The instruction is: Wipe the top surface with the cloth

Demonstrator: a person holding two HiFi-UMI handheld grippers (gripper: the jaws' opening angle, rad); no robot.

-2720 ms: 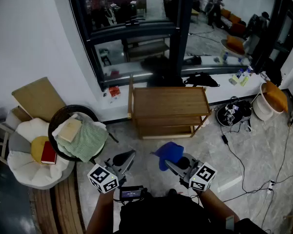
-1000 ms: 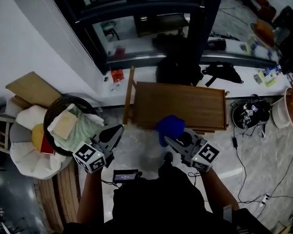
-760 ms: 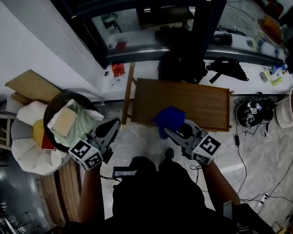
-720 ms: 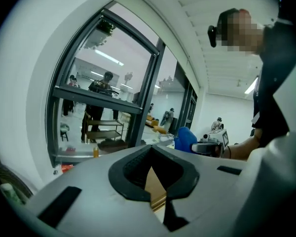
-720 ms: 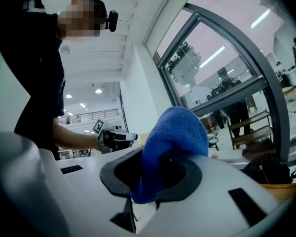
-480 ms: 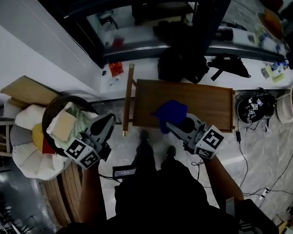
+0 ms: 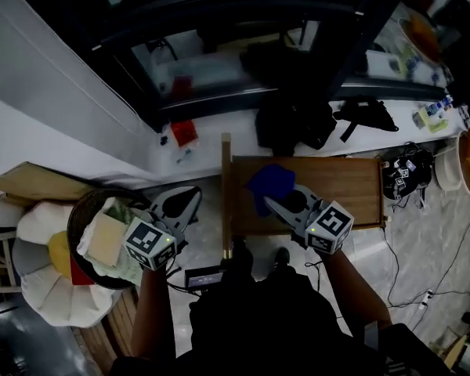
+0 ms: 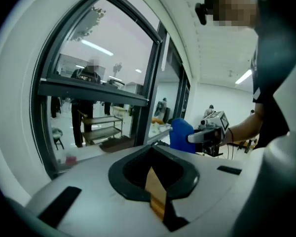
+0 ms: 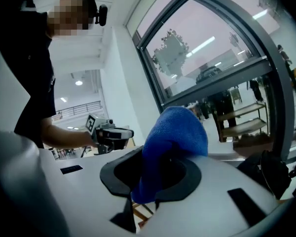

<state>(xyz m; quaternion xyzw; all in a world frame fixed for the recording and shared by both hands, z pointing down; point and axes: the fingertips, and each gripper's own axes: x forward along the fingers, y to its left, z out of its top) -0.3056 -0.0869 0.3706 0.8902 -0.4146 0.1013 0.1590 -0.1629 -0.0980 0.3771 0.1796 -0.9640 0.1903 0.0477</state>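
A person stands at a low wooden table [image 7: 352, 188] set below a dark-framed window [image 7: 219, 22], a hand-held gripper in each hand. The right gripper [image 7: 268, 202] pinches a blue cloth [image 7: 270, 182] between its jaws. The cloth bunches up out of the jaws and hangs over the left part of the tabletop, near the table's front edge. From above in this dim light it is hard to say whether the cloth touches the wood or hangs just over it.

The left gripper [image 7: 194, 197] is held off the table's left side, over the pale floor, well apart from the cloth. Its jaws are drawn together to a thin slit with nothing between them. Both grippers point towards the window, their marker cubes turned up to the person's head.

To the left of the person, a round dark basket [image 7: 73, 219] holds a tan pad [image 7: 106, 238] lying on a greenish cloth. A white cushion [image 7: 27, 224] with a yellow thing [image 7: 57, 251] on it sits just beside the basket, and a flat brown board [image 7: 35, 185] lies behind them against the white wall. A black bag [image 7: 294, 124] rests on the sill behind the table, with a small red item [image 7: 184, 131] farther left along the same sill. Cables trail over the floor at the right.
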